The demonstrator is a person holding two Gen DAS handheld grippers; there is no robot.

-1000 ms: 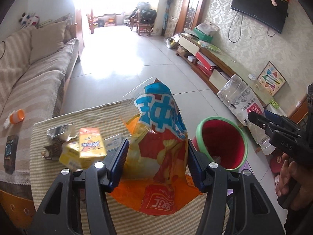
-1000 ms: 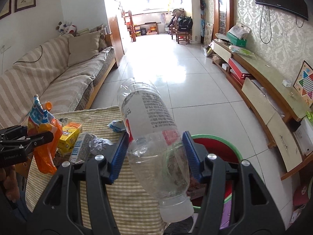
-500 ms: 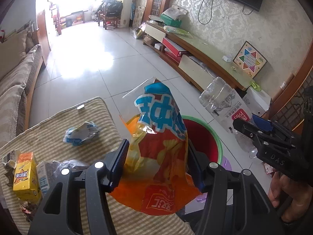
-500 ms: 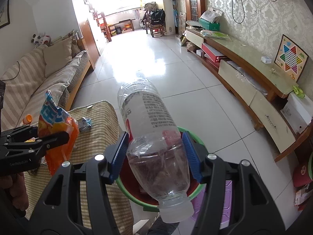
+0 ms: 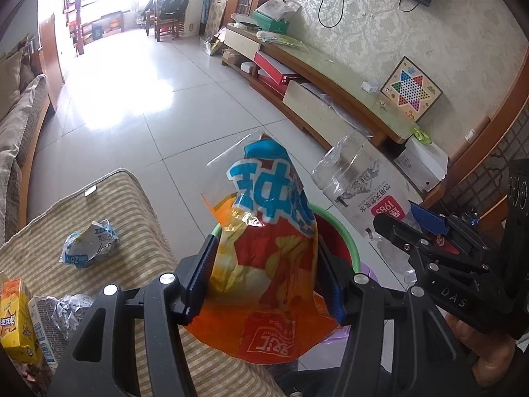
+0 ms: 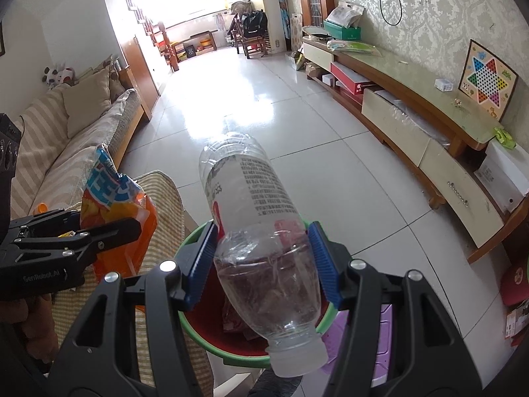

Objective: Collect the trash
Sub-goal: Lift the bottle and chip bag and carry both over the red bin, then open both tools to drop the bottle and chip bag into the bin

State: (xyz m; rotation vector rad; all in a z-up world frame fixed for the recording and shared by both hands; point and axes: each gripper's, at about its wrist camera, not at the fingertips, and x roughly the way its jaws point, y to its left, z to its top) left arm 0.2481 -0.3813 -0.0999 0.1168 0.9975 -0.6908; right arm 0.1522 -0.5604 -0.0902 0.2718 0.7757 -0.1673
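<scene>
Right tongs (image 6: 263,264) clamped on clear plastic bottle (image 6: 254,228), half-spread; bottle's long axis along tongs, cap end low, directly over red bin with green rim (image 6: 195,324) on floor beside bench (image 5: 109,198) far-right corner. Left tongs (image 5: 264,281) pinch orange chip bag (image 5: 264,254), over bin's near-bench rim. Right hand nearer bin centre. Likely next: release both. Crumpled wrapper (image 5: 89,243), juice carton (image 5: 15,324) remain on bench.

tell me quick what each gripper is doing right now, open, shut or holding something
Left gripper: shut on the orange snack bag.
Right gripper: shut on the clear plastic bottle, above the red bin.
</scene>
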